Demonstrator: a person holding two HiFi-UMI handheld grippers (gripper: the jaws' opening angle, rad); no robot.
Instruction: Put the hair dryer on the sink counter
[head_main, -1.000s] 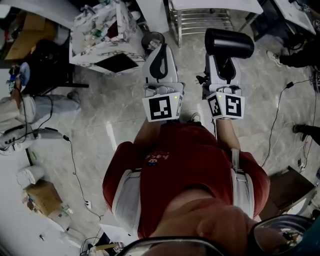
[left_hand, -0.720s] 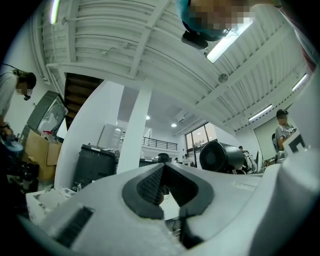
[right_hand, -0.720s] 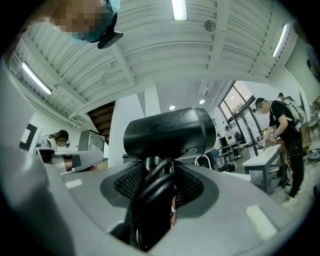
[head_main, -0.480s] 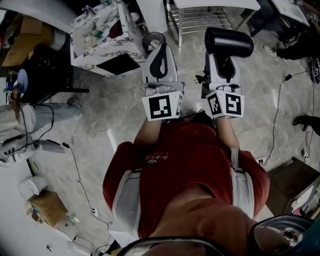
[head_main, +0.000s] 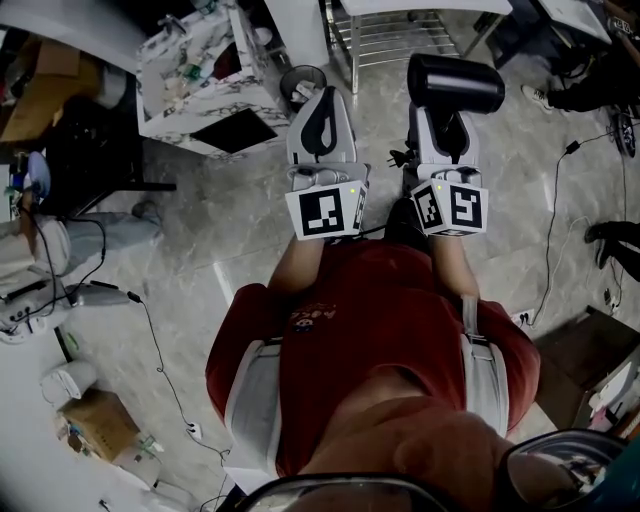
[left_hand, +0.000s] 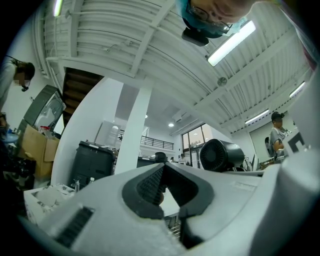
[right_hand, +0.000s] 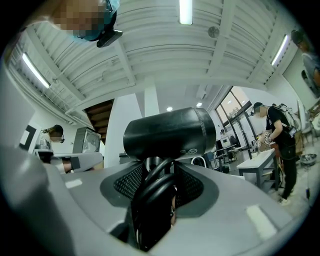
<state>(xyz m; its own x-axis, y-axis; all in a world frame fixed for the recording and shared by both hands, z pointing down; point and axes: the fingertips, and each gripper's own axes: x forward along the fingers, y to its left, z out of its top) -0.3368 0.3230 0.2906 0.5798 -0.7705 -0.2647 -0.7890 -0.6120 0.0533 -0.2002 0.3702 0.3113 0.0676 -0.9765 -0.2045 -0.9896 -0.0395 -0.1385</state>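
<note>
The black hair dryer (head_main: 455, 85) stands with its barrel crosswise above my right gripper (head_main: 444, 118). That gripper is shut on the dryer's handle, where the black cord is looped. In the right gripper view the hair dryer (right_hand: 167, 132) fills the space over the right gripper (right_hand: 159, 167). My left gripper (head_main: 325, 95) is held beside it, shut with nothing between its jaws, as the left gripper (left_hand: 162, 169) shows in its own view. The hair dryer (left_hand: 220, 155) appears there at the right. A white marble-patterned counter unit (head_main: 190, 95) stands ahead on the left.
A round black bin (head_main: 303, 80) sits next to the counter unit. A steel-legged table (head_main: 400, 35) is straight ahead. Cables (head_main: 555, 230) run over the grey floor at the right, near other people's feet (head_main: 545, 98). Cardboard boxes (head_main: 95, 420) and clutter lie at the left.
Both grippers keep their pose and the right one still grips the hair dryer. The floor and furniture have drifted a little in the head view as the person moves.
</note>
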